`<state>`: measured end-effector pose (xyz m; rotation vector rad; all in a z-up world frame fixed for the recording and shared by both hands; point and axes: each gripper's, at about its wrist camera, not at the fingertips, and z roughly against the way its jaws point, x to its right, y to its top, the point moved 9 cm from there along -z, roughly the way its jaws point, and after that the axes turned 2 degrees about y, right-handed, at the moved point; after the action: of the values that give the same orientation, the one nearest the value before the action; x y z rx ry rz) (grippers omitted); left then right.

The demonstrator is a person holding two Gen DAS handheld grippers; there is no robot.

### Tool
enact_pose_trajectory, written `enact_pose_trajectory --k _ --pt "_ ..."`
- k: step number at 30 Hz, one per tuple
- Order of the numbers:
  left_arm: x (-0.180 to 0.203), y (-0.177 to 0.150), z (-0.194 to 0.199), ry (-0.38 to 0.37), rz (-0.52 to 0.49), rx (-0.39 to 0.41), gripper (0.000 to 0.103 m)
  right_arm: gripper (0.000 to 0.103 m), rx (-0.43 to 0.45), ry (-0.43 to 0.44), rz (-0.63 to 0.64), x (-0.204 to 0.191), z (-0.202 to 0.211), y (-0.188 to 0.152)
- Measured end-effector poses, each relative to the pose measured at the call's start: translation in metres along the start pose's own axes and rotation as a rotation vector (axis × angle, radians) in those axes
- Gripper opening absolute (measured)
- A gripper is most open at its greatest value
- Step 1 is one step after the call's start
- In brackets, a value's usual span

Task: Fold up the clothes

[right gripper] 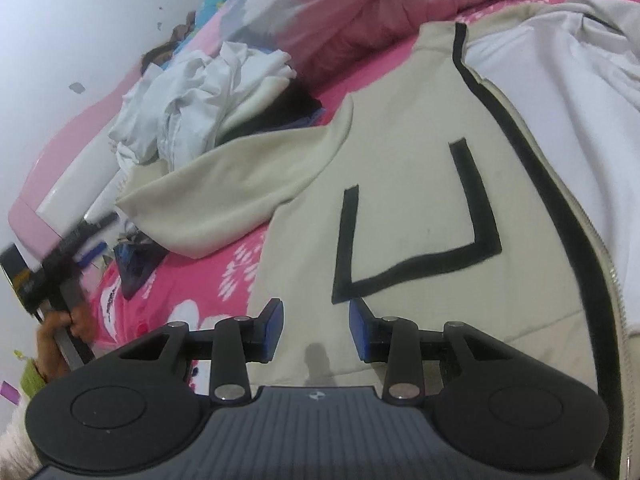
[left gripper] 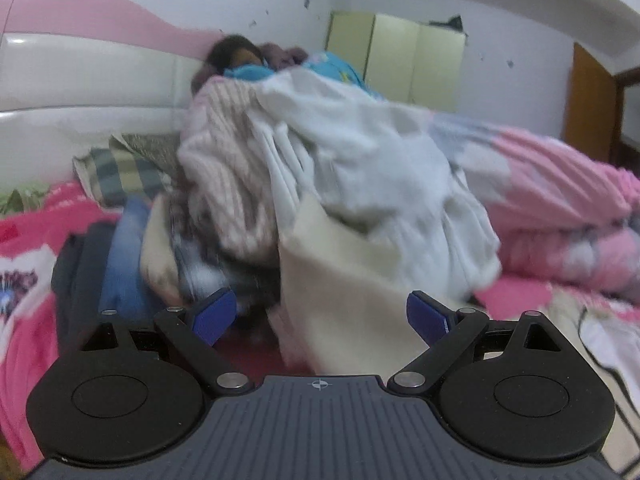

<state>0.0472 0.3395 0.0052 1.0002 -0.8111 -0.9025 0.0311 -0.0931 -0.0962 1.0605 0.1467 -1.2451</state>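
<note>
A cream jacket [right gripper: 400,200] with black trim lies spread on the pink bedsheet [right gripper: 180,280], its white lining [right gripper: 560,80] turned out at the right. Its sleeve [right gripper: 224,200] stretches left toward a heap of white clothes [right gripper: 192,92]. My right gripper [right gripper: 316,328] hovers over the jacket's lower front, jaws partly open with nothing pinched. My left gripper [left gripper: 320,316] stands wide open. The cream sleeve end [left gripper: 340,280] hangs just beyond and between its fingers, not pressed. The right wrist view shows a hand [right gripper: 60,328] holding the blurred left gripper at the far left.
The heap of white and striped clothes [left gripper: 360,160] rises ahead of the left gripper. Dark and blue folded garments [left gripper: 124,248] are stacked at its left. A pink quilt [left gripper: 560,184] lies at the right, and a pink and white headboard [left gripper: 80,80] runs behind.
</note>
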Motion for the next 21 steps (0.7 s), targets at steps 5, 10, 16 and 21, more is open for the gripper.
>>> enact_pose_trajectory --k 5,10,16,21 --pt "0.001 0.005 -0.041 0.044 0.003 -0.1 0.065 0.038 0.006 0.035 -0.032 -0.01 -0.005 -0.002" --pt "0.008 -0.003 -0.048 0.058 -0.013 -0.129 0.014 0.038 0.043 0.091 -0.053 -0.025 -0.007 -0.008" --pt "0.045 -0.001 -0.018 0.016 -0.074 -0.089 0.006 0.038 0.056 0.11 -0.111 -0.013 -0.005 -0.012" --pt "0.116 -0.012 0.031 -0.147 -0.187 -0.058 0.006 0.038 0.105 0.163 -0.188 0.0 0.005 -0.007"
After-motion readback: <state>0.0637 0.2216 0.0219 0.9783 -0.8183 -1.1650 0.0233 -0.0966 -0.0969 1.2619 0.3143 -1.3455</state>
